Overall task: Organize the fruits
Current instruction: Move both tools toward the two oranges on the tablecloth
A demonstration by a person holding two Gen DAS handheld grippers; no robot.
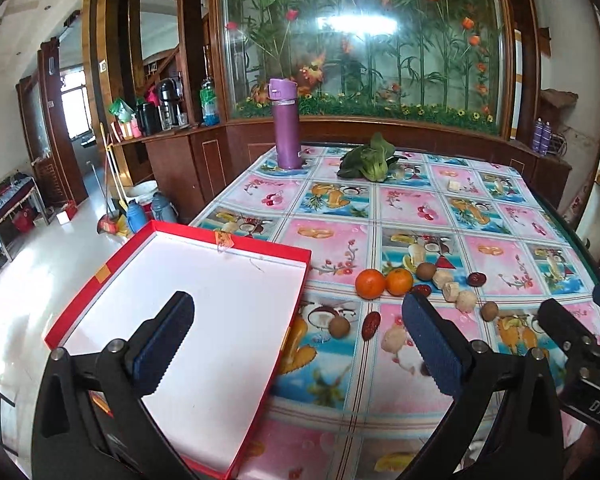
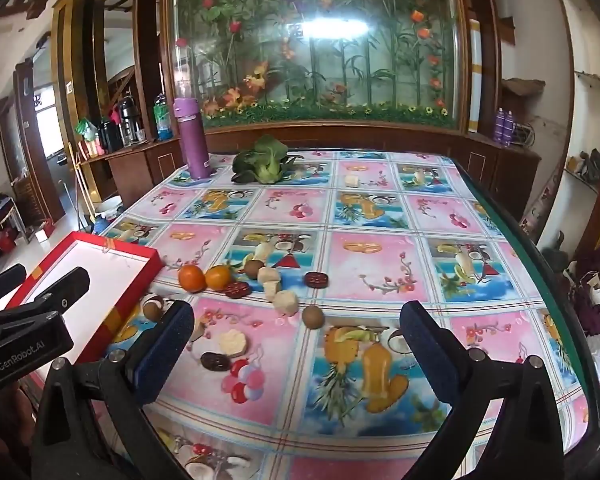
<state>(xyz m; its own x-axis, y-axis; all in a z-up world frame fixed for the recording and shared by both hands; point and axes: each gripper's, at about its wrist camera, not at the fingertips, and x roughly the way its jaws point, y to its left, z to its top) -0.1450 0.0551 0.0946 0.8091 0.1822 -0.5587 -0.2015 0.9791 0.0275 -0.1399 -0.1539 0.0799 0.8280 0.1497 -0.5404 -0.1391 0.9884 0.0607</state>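
A red box lid with a white inside (image 1: 204, 312) (image 2: 96, 276) lies at the table's left edge, with nothing in it. Right of it sit two oranges (image 1: 370, 284) (image 2: 191, 279), several brown round fruits (image 1: 425, 271) (image 2: 313, 316), dark red dates (image 1: 370, 325) (image 2: 316, 279) and pale peeled pieces (image 1: 466, 301) (image 2: 286, 302). My left gripper (image 1: 300, 344) hovers open over the box's right rim, short of the fruit. My right gripper (image 2: 296, 348) stands open above the table, just near of the fruit cluster. Neither holds anything.
A purple flask (image 1: 286, 124) (image 2: 192, 140) and a green leafy vegetable (image 1: 370, 160) (image 2: 264, 162) stand at the table's far side. The patterned tablecloth (image 2: 380, 264) covers the table. A glass flower display (image 1: 360, 40) backs it. The floor drops away at left.
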